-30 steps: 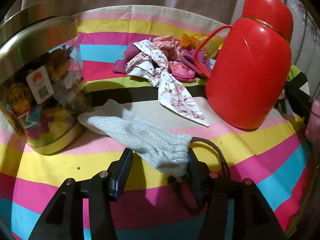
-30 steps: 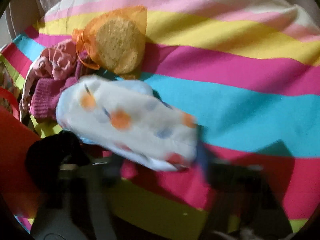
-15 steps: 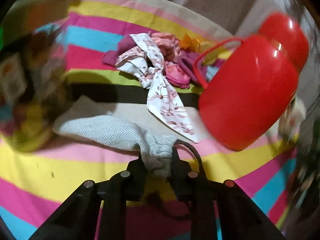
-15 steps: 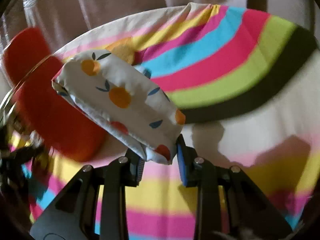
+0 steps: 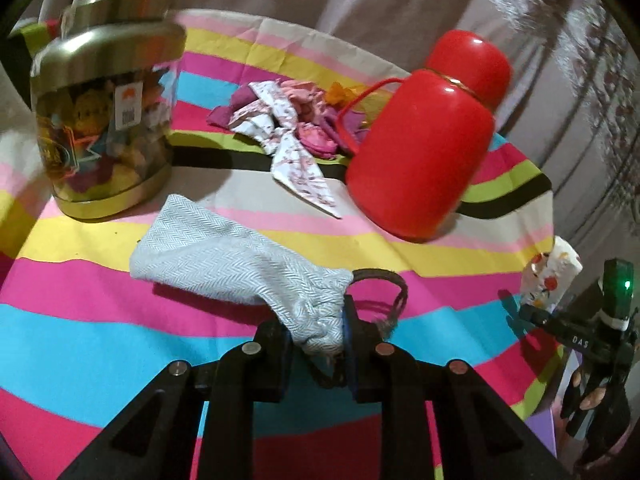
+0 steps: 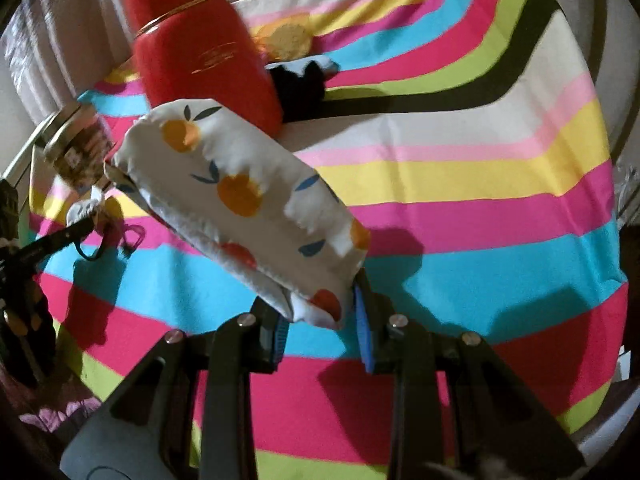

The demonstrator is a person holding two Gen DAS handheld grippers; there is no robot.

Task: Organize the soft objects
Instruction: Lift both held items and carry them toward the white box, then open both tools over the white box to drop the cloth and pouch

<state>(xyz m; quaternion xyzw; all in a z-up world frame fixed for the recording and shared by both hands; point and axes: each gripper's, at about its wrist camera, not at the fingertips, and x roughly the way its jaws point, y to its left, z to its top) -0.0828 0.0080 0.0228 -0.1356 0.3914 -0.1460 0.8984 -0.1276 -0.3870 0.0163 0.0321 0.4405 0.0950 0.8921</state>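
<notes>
My left gripper (image 5: 316,340) is shut on the gathered neck of a pale blue herringbone drawstring pouch (image 5: 224,252), lifted above the striped cloth; its dark cord (image 5: 384,284) loops to the right. My right gripper (image 6: 320,316) is shut on the end of a white pouch with orange fruit print (image 6: 240,196), held in the air. That pouch also shows at the right edge of the left wrist view (image 5: 552,276). A pile of pink, purple and floral cloth items (image 5: 292,120) lies at the back of the table.
A red thermos (image 5: 428,144) with a thin handle stands right of the pile. A clear jar with a gold lid (image 5: 104,136) stands at the left. An orange mesh bag (image 6: 286,38) lies behind the thermos. The table (image 6: 480,208) wears a striped cloth; curtains hang behind.
My left gripper closed on the blue pouch and lifted it back from the jar. My right gripper carried the fruit-print pouch up and away from the pile, to the table's near side.
</notes>
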